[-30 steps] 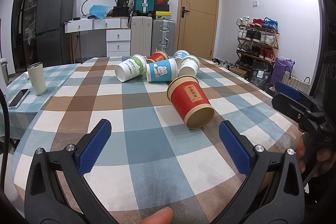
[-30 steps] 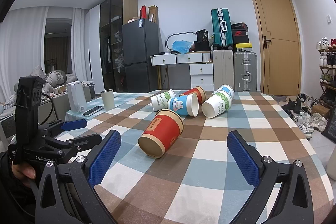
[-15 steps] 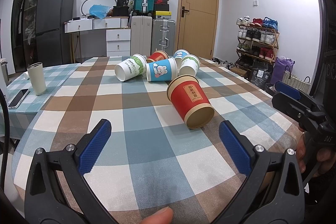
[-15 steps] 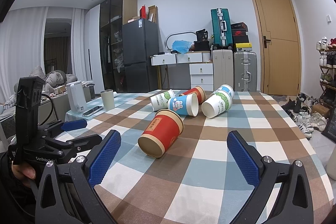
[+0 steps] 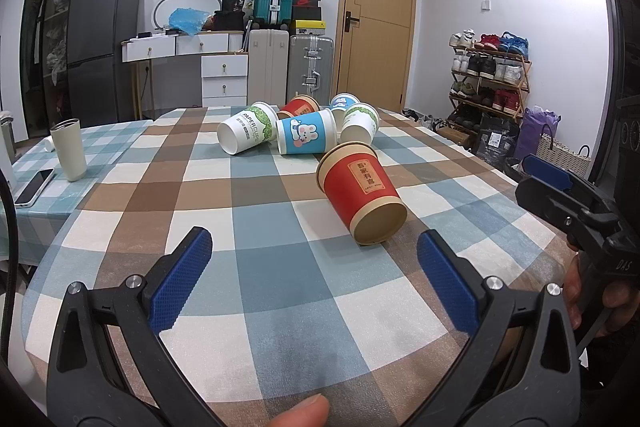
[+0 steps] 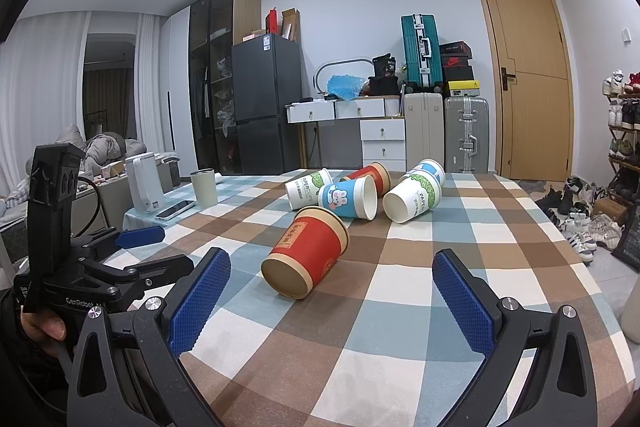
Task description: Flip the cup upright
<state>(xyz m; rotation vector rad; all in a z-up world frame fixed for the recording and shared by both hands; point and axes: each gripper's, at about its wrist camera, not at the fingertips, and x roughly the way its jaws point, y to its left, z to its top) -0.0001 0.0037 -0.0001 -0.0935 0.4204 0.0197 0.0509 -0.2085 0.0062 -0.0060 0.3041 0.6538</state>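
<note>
A red paper cup lies on its side on the checked tablecloth, its base toward me; it also shows in the right wrist view. Behind it lie several more tipped cups: a blue rabbit cup, a white green-leaf cup, another red cup and others. My left gripper is open and empty, short of the red cup. My right gripper is open and empty, just in front of the red cup's base. Each gripper shows in the other's view, the right one and the left one.
A beige tumbler and a phone sit on the left side table with a white kettle. Suitcases, drawers, a fridge and a door stand behind the table. A shoe rack stands at the right. The table edge is near my right gripper.
</note>
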